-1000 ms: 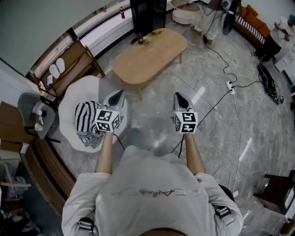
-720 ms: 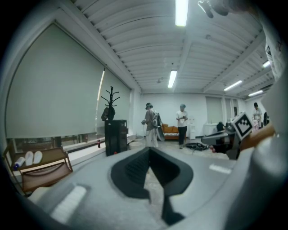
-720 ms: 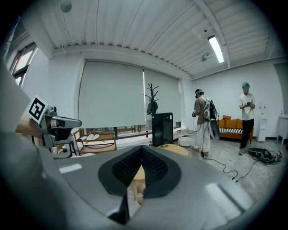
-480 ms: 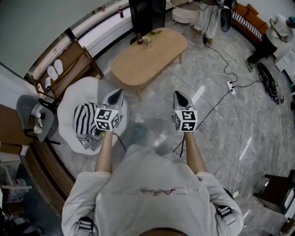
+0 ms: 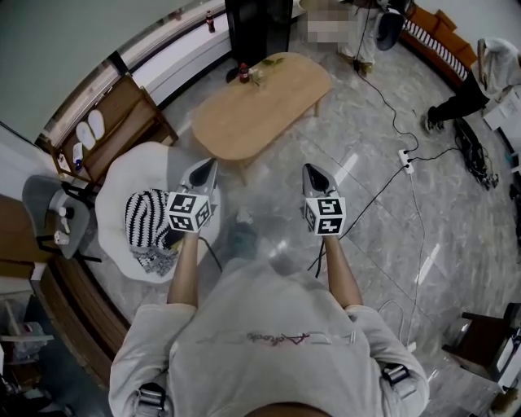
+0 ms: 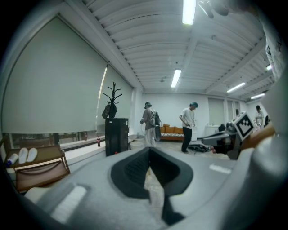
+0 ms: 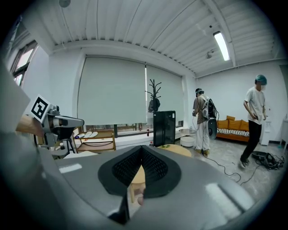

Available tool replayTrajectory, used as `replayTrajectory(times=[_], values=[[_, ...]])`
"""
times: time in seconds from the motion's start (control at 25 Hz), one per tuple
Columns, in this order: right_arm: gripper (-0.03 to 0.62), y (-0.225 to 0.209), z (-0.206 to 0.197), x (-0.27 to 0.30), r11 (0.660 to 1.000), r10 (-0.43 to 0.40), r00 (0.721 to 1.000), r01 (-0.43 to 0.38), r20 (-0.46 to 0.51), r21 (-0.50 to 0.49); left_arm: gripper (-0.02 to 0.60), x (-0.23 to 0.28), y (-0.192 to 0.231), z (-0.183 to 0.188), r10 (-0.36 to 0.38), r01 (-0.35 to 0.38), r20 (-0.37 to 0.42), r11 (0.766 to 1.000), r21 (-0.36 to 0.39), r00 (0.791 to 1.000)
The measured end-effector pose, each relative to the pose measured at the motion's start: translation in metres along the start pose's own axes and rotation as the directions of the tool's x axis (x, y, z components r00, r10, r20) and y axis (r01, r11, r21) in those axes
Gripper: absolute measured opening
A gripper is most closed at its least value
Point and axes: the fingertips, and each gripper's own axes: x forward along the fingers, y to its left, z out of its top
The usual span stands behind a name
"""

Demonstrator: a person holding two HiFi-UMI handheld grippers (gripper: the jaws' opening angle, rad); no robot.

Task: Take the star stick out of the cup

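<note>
The person stood on the marble floor (image 5: 383, 220) with both arms stretched forward, one tool in each hand. The left tool (image 5: 211, 163) had its jaws closed tip to tip, and nothing lay between them. The right tool (image 5: 308, 168) was shut in the same way and was also empty. Each carried its marker cube just ahead of the hand.

The oval wooden desk (image 5: 244, 118) lay at 12 o'clock from the two tools, well apart from them. The cup (image 5: 259, 76) stood at the desk's far end, just beside a small red bottle (image 5: 242, 72). A pale yellow-green thing that seemed to be the star stick (image 5: 264, 68) stuck out of the cup, though it was too small to make out clearly. Neither tool touched the desk or the cup.

A white chair (image 5: 122, 175) with a black-and-white striped cushion (image 5: 145, 218) sat at 9 o'clock of the left tool. A wooden shelf (image 5: 122, 106) holding white slippers (image 5: 91, 129) lay at 10 o'clock. A black cabinet (image 5: 256, 24) stood beyond the desk at 12 o'clock. A power strip (image 5: 404, 155) and its cables lay on the floor at 2 o'clock of the right tool. Another person (image 5: 476, 77) stood farther off in that direction.
</note>
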Motion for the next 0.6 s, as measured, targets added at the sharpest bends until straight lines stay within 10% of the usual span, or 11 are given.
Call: replayTrajectory(times=[0.6], values=[[0.005,-0.054,0.035,0.146,0.999,-0.029,0.999,0.03,-0.041,0.012,0.0,0.134,0.098,0.026,-0.043,0.043,-0.022,0.999,-0.01,0.999]])
